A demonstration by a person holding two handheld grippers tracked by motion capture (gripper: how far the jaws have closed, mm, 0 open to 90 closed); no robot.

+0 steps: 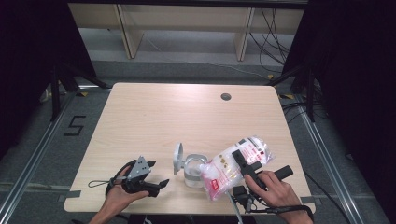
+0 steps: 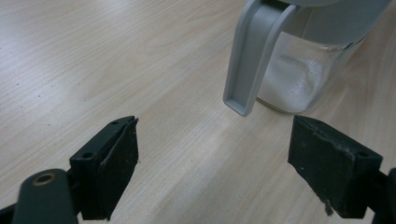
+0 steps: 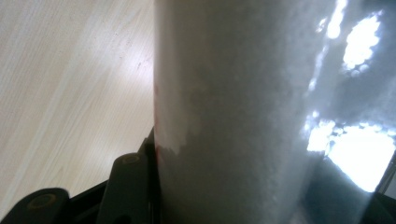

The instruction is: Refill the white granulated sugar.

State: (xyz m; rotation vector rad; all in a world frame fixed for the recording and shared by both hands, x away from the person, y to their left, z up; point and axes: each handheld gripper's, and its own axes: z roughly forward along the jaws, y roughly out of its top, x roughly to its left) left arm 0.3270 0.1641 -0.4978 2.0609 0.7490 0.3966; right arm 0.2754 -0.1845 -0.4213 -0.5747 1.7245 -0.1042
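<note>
A clear jar (image 1: 193,171) with white grains in its bottom stands near the table's front edge, its grey flip lid (image 1: 178,158) swung open to the left. My right gripper (image 1: 239,159) is shut on a plastic bag of white grains (image 1: 236,164) with red print. The bag is tilted, its lower end beside the jar's mouth. In the right gripper view the bag (image 3: 233,116) bulges between the jaws. My left gripper (image 1: 159,173) rests open on the table left of the jar, nothing in it. In the left gripper view (image 2: 219,154) the lid (image 2: 252,56) and jar (image 2: 299,79) are just ahead.
The wooden table (image 1: 154,116) has a round cable hole (image 1: 226,96) at its back right. Both hands sit at the front edge. Wooden shelving (image 1: 187,18) and loose cables lie on the floor beyond the table.
</note>
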